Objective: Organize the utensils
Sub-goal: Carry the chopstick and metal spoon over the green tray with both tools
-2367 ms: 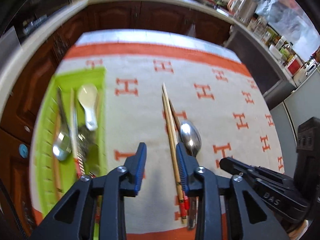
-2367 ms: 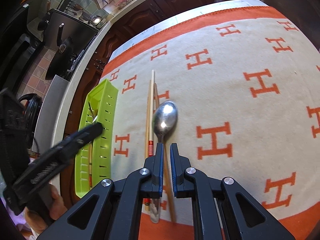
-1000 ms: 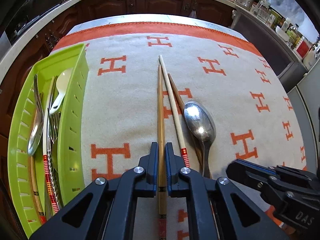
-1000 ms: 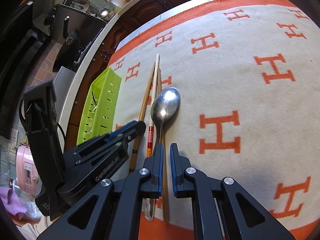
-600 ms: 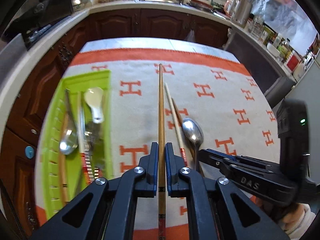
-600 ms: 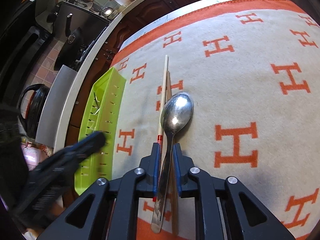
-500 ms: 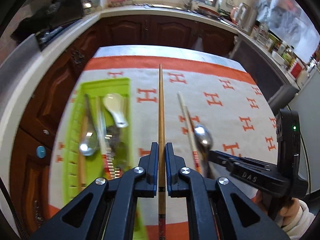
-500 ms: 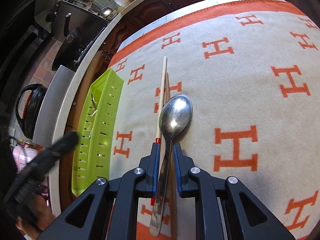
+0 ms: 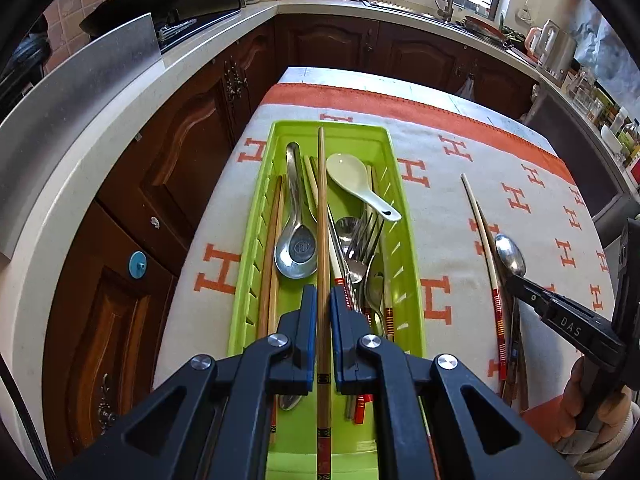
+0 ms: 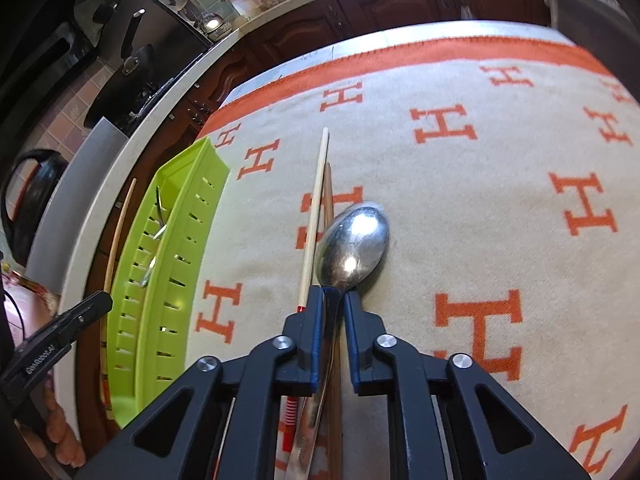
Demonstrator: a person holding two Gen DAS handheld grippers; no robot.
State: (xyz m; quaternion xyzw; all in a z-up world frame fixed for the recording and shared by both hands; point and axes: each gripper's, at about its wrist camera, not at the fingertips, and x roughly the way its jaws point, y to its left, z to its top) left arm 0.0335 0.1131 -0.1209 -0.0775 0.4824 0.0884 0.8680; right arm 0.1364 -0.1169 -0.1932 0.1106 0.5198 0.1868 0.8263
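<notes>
My left gripper (image 9: 323, 300) is shut on a brown wooden chopstick (image 9: 321, 208) and holds it lengthwise over the green utensil tray (image 9: 404, 208). The tray holds spoons, forks, chopsticks and a white ceramic spoon (image 9: 358, 184). My right gripper (image 10: 333, 300) is shut on the neck of a metal spoon (image 10: 354, 246) that lies on the cloth. A pale chopstick with a red end (image 10: 314, 216) and a brown chopstick (image 10: 329, 196) lie beside the spoon. The tray also shows in the right wrist view (image 10: 168, 264), at the left.
The table carries a cream cloth with orange H marks (image 10: 500, 184). The tray sits at the cloth's left edge, close to the table edge and dark wooden cabinets (image 9: 180, 152). A counter with a sink (image 9: 440, 8) runs along the back.
My left gripper shut on the brown chopstick, lifted it and carried it left over the tray. My right gripper moved forward along the spoon handle to its neck and shut on it.
</notes>
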